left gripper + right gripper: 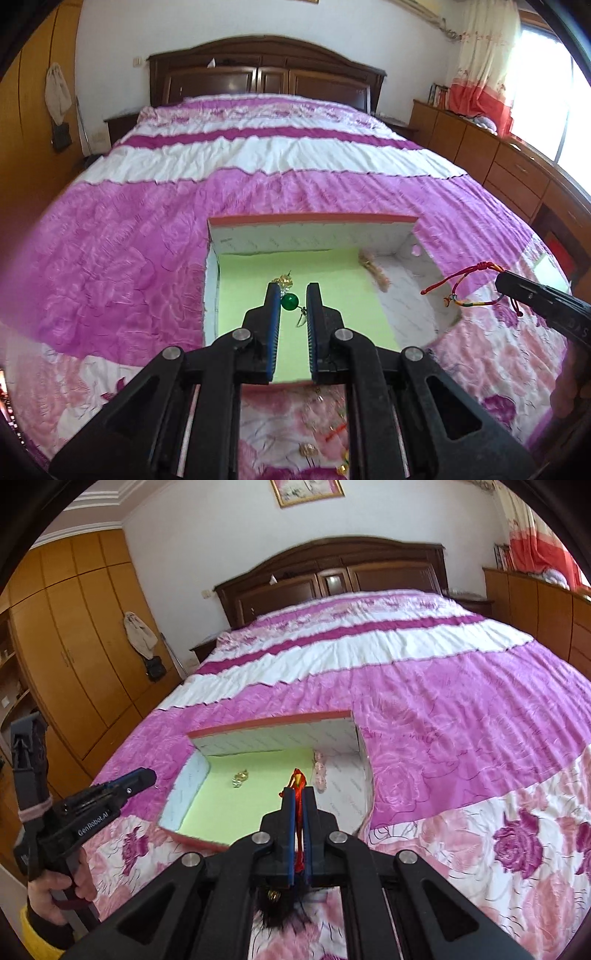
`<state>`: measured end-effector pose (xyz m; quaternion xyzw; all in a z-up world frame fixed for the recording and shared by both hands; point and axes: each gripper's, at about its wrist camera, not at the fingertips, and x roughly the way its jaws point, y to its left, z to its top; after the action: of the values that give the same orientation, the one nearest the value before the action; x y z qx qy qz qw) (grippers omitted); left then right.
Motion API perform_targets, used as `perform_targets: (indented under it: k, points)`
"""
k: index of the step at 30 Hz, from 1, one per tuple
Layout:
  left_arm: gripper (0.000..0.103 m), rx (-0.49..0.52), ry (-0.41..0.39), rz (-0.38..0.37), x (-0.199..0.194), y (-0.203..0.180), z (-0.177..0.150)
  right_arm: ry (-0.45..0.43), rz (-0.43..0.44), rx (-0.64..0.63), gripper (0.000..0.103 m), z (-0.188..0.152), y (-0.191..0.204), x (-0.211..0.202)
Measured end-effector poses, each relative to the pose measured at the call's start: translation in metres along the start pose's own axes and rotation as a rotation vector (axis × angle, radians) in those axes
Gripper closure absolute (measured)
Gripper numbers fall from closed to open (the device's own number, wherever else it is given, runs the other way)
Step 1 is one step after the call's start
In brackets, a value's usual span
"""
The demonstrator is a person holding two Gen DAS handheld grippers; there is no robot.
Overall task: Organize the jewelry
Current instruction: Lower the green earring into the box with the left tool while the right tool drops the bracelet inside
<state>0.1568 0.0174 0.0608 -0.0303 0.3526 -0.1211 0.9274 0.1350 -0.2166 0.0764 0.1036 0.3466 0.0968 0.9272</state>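
so there's a shallow box (310, 236) with a light green floor sitting on the pink flowered bedspread (129, 229). the left gripper (292, 291) hangs over the box with its fingers apart, nothing pinched. between the tips you can see a green bead earring (290, 302) lying on the green floor, with a gold bit (284, 282) just past the left fingertip. can't tell if the fingertip touches it. over in the far right corner of the box there's a pale pink bracelet (375, 271) along the wall.

the right gripper (298, 794) is squeezed together on a red braided cord bracelet (297, 781), which pokes out past the tips, over the box near its right side. from the left camera the same cord (465, 286) dangles from that gripper, with multicoloured thread in it. more small gold and red pieces (325, 439) lie on the bedspread below the left gripper, blurry.
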Motion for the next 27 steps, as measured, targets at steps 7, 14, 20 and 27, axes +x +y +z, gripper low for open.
perform_targets:
  k: [7,14,20,27]
  points:
    - [0.098,-0.018,0.068,0.012,0.042,0.006,-0.009,0.063,-0.043,0.001,0.098,0.003,-0.003,0.051]
    - [0.098,-0.022,0.161,0.014,0.075,0.005,-0.028,0.117,-0.104,-0.022,0.098,0.001,-0.01,0.09]
    - [0.098,-0.018,0.198,0.043,0.089,0.005,-0.035,0.151,-0.189,-0.061,0.098,-0.005,-0.016,0.111]
    - [0.094,-0.012,0.192,0.044,0.09,0.003,-0.035,0.168,-0.206,-0.045,0.097,-0.006,-0.024,0.12]
